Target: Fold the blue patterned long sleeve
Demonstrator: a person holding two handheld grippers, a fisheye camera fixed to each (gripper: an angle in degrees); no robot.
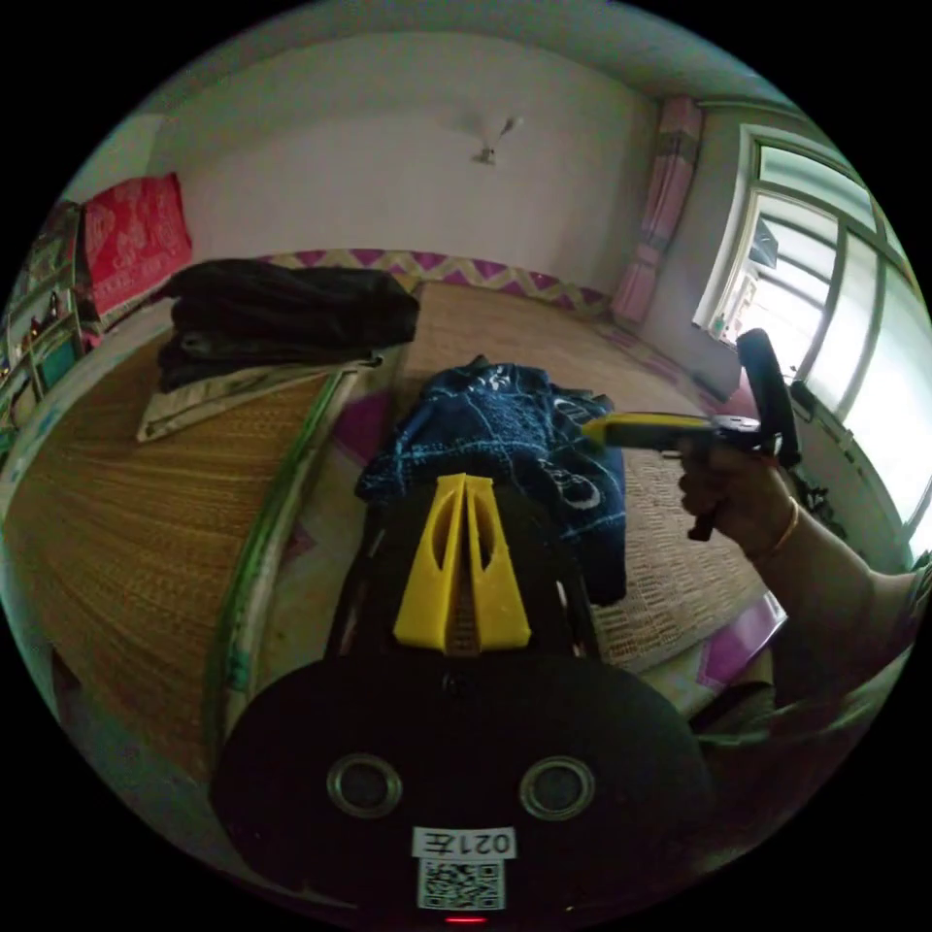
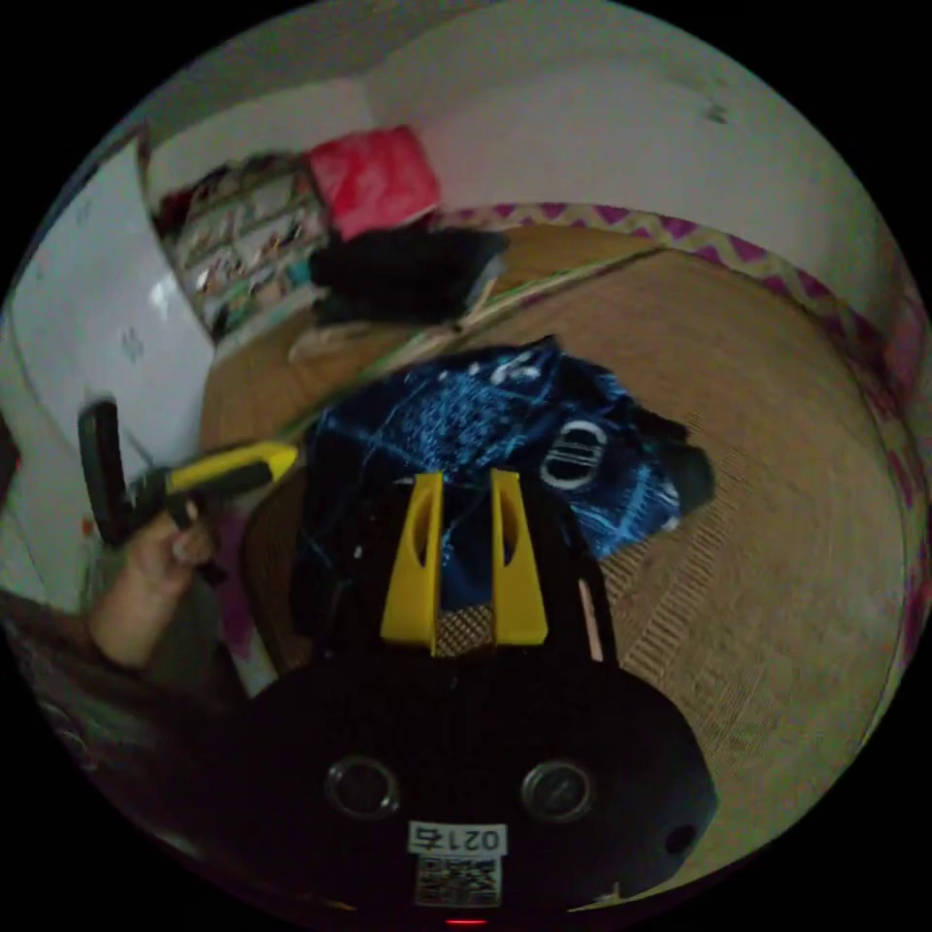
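Observation:
The blue patterned long sleeve (image 1: 505, 422) lies crumpled in a heap on a woven straw mat (image 1: 680, 573). My left gripper (image 1: 464, 478) hovers at the heap's near edge, its yellow jaws pressed together with no cloth between them. In the right gripper view the same garment (image 2: 515, 427) shows a white ring print. My right gripper (image 2: 466, 474) is open just over its near edge, jaws apart and holding nothing. A hand holds the right gripper (image 1: 592, 431) at the heap's right side. The left gripper (image 2: 289, 452) reaches in from the left.
A pile of dark clothes (image 1: 291, 311) rests on a second mat (image 1: 116, 505) farther back. A red cloth (image 1: 136, 238) and shelves (image 2: 243, 248) stand by the wall. A window (image 1: 835, 291) is on the right. A green seam (image 1: 267, 524) divides the two mats.

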